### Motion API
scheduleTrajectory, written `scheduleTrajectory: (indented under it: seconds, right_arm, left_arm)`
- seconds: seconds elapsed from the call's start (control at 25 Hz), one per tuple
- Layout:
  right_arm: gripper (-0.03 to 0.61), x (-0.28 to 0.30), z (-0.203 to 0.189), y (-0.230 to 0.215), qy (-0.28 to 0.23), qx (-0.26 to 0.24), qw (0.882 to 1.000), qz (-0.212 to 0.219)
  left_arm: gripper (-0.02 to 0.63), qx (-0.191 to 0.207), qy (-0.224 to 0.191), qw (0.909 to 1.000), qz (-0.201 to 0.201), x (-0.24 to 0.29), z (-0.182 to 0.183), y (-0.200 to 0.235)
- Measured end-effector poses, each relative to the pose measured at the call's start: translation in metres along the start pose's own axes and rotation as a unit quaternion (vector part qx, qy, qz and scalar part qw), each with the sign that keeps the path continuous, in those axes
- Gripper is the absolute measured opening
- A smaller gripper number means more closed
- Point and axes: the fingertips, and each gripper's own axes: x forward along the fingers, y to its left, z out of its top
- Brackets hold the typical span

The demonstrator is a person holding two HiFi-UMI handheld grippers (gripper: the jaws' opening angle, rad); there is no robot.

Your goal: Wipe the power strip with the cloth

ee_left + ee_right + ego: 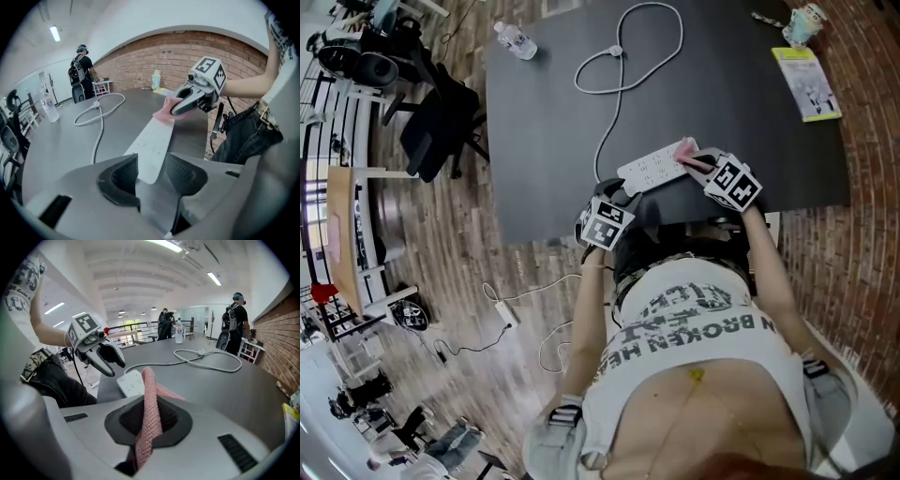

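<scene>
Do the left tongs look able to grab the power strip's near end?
Probably yes: the left tongs are open, with the near end of the power strip lined up between them; the right tongs and cloth sit at its far end.

the power strip lies near the front edge of the counter, its cord running back into a loop at the middle rear. the left claw is over the strip's left end, the right claw at its right end with the cloth on that end. a bottle lies at the rear left corner, a cup at the rear right, a leaflet just before it.
</scene>
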Motion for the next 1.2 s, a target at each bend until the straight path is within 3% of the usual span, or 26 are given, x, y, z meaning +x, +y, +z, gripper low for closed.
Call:
scheduleTrajectory:
  seconds: [0.12, 0.24, 0.4, 0.64, 1.2]
  right_arm:
    - [0.017, 0.001, 0.015, 0.013, -0.030, -0.020, 0.999, 0.024]
    - [0.017, -0.001, 0.030, 0.026, -0.062, -0.026, 0.997, 0.042]
    - [0.017, -0.011, 0.053, 0.036, -0.098, -0.037, 0.993, 0.046]
    - [0.017, -0.042, 0.098, 0.036, -0.159, -0.040, 0.986, 0.029]
    - [0.017, -0.120, 0.170, 0.033, -0.315, -0.027, 0.949, 0.011]
  left_arm:
    - [0.063, -0.007, -0.050, 0.9987, 0.008, -0.018, 0.035, -0.009]
    - [0.017, -0.014, -0.090, 0.9957, 0.014, -0.023, 0.058, -0.016]
    - [0.008, -0.032, -0.136, 0.9900, 0.017, -0.034, 0.084, -0.025]
    - [0.008, -0.025, -0.199, 0.9788, 0.044, -0.072, 0.131, -0.029]
    - [0.008, 0.018, -0.294, 0.9533, 0.064, -0.133, 0.208, -0.040]
